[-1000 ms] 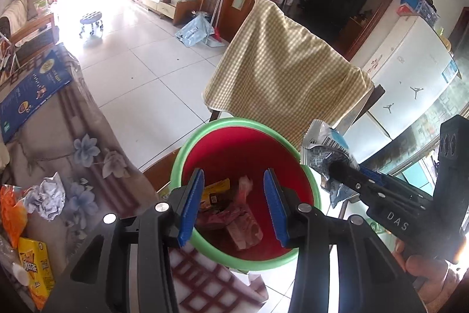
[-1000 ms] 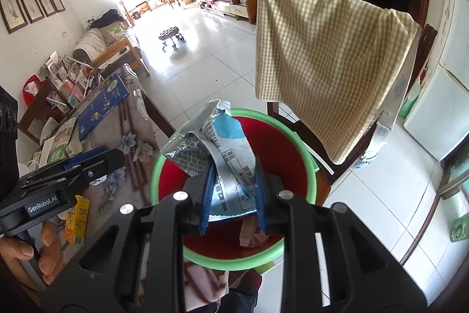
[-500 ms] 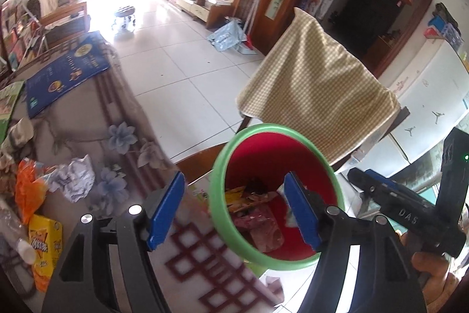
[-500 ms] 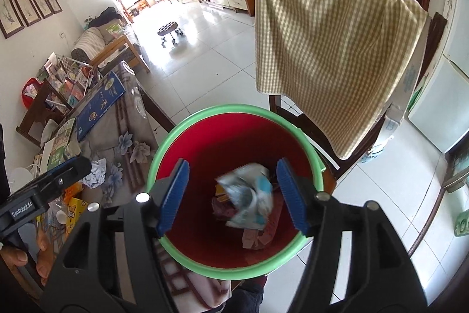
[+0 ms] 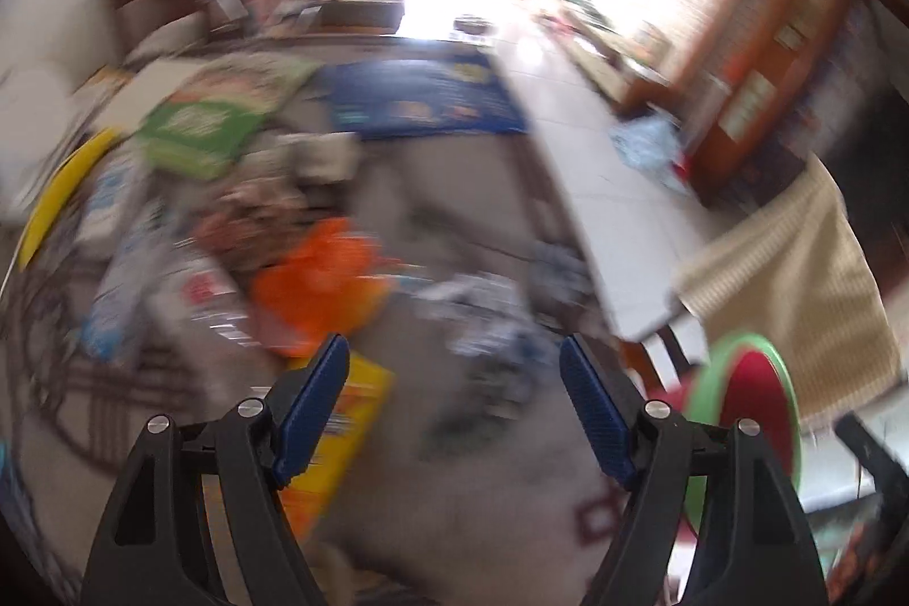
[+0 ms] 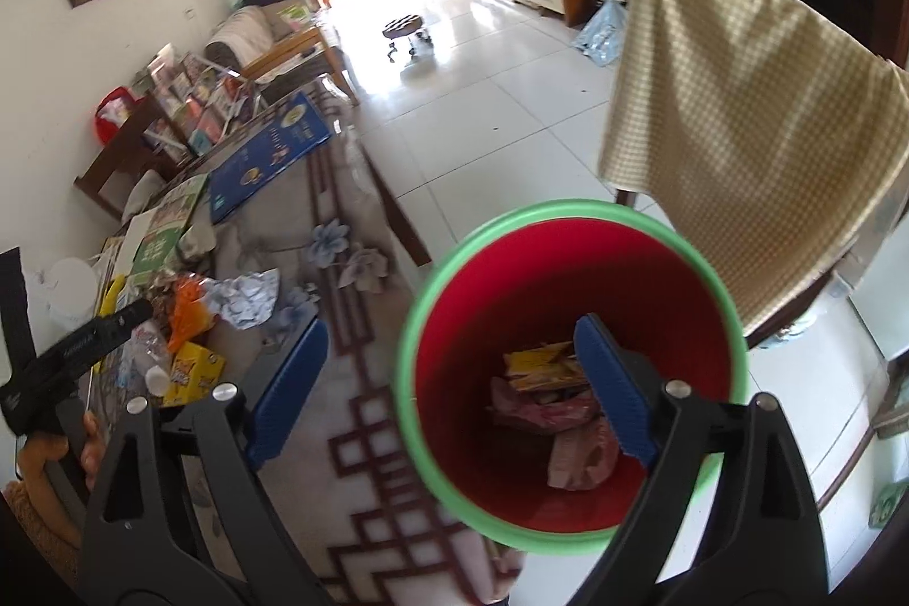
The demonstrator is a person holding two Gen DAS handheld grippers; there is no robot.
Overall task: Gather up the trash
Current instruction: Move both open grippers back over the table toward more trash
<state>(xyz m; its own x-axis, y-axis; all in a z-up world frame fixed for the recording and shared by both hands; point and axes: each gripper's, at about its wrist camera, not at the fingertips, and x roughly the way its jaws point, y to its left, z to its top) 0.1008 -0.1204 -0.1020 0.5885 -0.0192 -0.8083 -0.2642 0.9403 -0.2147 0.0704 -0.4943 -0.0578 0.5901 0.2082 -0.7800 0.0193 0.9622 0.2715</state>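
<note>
**Trash left on the table, bin half fed**

Trash lies in a cluster toward the table's (image 6: 363, 441) left edge: a crumpled paper ball (image 6: 247, 296), an orange wrapper (image 6: 187, 313), a yellow snack box (image 6: 193, 373) and a plastic bottle (image 6: 150, 370). More wrappers already sit at the bottom of the red bin (image 6: 568, 259), which stands just off the table's right edge beside a cloth-draped chair (image 6: 755, 112).

Both tongs are spread and hold nothing. The left gripper (image 5: 449, 401) hangs over the clutter, with the paper ball (image 5: 494, 322) roughly between its fingers; that view is badly smeared. The right gripper (image 6: 449, 384) hangs across the bin's rim.

To do the next pick well, I would steady the left gripper first, then bring it straight down over the paper ball, its fingers either side of the thickest part, and pinch gently, since crumpled paper gives way. The orange wrapper beside it could snag.

Writing: white letters run along the left gripper's body in the right view, too small to read. The box's print and the blue book (image 6: 267, 154) are unreadable.
</note>
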